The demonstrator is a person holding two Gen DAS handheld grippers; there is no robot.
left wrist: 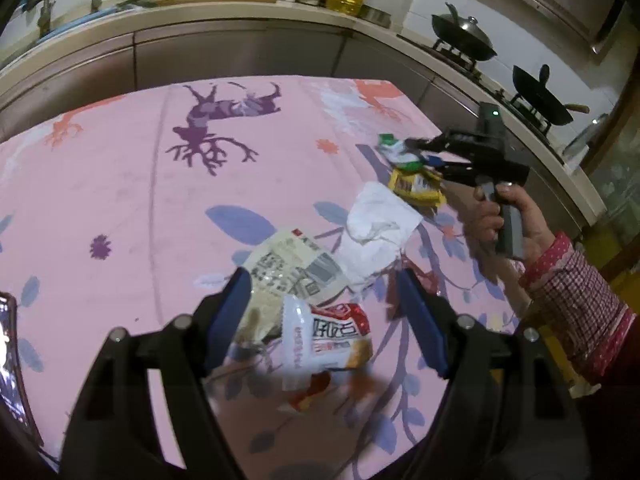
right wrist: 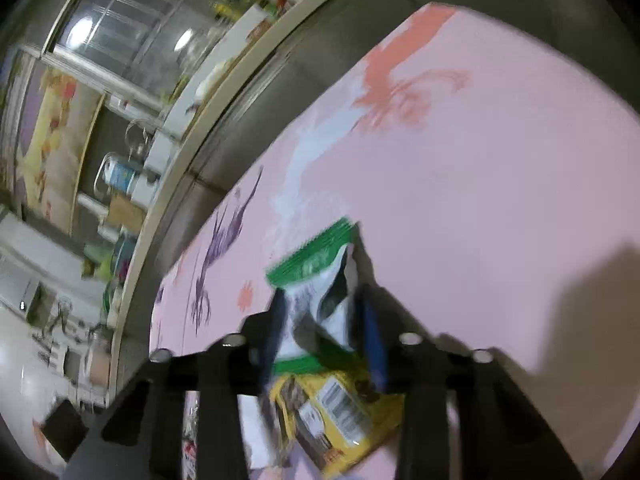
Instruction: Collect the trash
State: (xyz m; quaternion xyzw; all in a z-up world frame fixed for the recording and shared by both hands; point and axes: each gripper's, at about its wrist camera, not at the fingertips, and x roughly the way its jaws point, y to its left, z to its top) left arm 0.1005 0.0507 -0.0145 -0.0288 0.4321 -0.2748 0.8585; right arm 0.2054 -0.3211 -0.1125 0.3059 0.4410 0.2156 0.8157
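Note:
Trash lies on the pink patterned tablecloth (left wrist: 120,184). My left gripper (left wrist: 324,312) is open low over the pile, its blue pads either side of a red-and-white snack wrapper (left wrist: 332,336) and a pale printed wrapper (left wrist: 296,268). Beyond them lie a crumpled white tissue (left wrist: 380,220) and a yellow wrapper (left wrist: 416,188). Farther right, my right gripper (left wrist: 416,154) is shut on a green-and-white wrapper (left wrist: 392,148). In the right wrist view that green-and-white wrapper (right wrist: 320,280) stands pinched in the right gripper (right wrist: 324,320), with the yellow wrapper (right wrist: 340,408) below it.
A hand (left wrist: 504,220) in a red chequered sleeve holds the right gripper's handle. Behind the table runs a kitchen counter (left wrist: 224,12) crowded with bottles, and two black woks (left wrist: 464,36) sit on the stove at the right. A dark glossy object (left wrist: 10,360) lies at the left edge.

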